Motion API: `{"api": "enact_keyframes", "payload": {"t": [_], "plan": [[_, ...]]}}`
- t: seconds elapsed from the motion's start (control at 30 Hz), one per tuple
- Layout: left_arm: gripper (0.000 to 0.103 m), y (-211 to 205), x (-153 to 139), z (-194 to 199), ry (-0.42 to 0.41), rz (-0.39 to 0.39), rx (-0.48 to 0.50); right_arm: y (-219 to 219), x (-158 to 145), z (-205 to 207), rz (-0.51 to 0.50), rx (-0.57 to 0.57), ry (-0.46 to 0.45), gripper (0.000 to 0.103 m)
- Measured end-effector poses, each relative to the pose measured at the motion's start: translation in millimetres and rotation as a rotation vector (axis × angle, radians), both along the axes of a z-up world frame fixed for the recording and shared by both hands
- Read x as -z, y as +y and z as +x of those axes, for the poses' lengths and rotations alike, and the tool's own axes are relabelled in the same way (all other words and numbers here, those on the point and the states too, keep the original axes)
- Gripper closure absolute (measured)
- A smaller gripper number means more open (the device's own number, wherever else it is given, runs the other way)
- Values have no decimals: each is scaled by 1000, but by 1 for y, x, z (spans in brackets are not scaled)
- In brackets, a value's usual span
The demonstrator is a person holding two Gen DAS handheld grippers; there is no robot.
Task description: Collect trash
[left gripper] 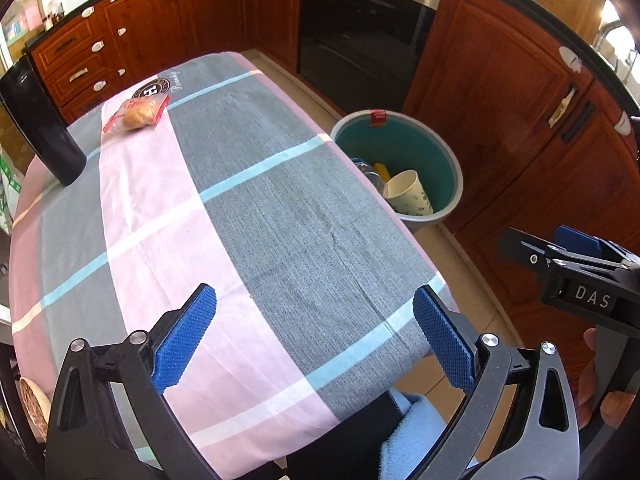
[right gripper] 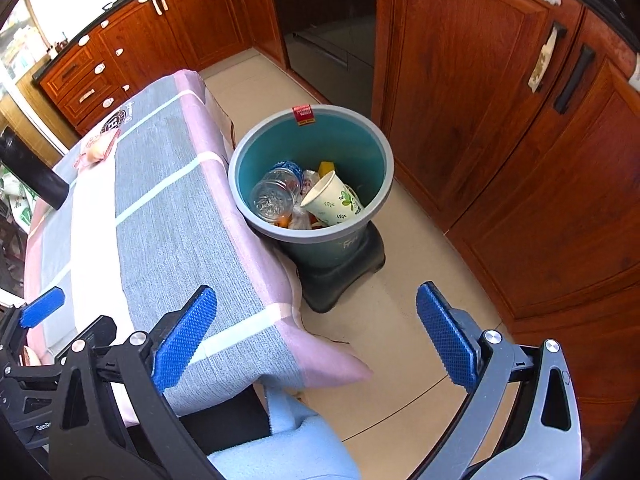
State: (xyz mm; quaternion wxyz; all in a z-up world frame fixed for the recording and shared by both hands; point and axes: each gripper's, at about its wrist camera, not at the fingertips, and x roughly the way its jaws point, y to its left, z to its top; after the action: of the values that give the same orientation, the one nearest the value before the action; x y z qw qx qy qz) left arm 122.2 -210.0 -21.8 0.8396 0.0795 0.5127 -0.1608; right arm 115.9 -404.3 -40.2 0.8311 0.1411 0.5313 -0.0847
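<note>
A teal trash bin [right gripper: 240,160] stands on a black base on the floor at the table's right side; it also shows in the left wrist view [left gripper: 456,184]. Inside it lie a paper cup [right gripper: 334,200], a clear plastic bottle [right gripper: 276,194] and other scraps. A wrapped bun in a red and clear packet [left gripper: 138,114] lies at the far end of the table [left gripper: 280,220], also seen in the right wrist view [right gripper: 98,146]. My left gripper [left gripper: 314,338] is open and empty above the table's near end. My right gripper [right gripper: 316,336] is open and empty over the table's near right corner.
A black cylinder [left gripper: 40,120] stands at the table's far left edge. Wooden cabinets [right gripper: 520,140] and an oven [left gripper: 360,40] line the room beyond the bin. Beige floor [right gripper: 400,300] lies between table and cabinets. Light blue cloth [right gripper: 304,440] sits below the grippers.
</note>
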Motion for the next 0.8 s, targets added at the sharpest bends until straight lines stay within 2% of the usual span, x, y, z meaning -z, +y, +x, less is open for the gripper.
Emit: {"api": "enact_keyframes", "payload": {"t": [0.23,0.8], "plan": [[4,1,4,2,6,14,-12,3,3,2,-4,-15,10,7],[4,13,4,6,1,-9,-48,9,7,4,-24,-20,37,7]]}}
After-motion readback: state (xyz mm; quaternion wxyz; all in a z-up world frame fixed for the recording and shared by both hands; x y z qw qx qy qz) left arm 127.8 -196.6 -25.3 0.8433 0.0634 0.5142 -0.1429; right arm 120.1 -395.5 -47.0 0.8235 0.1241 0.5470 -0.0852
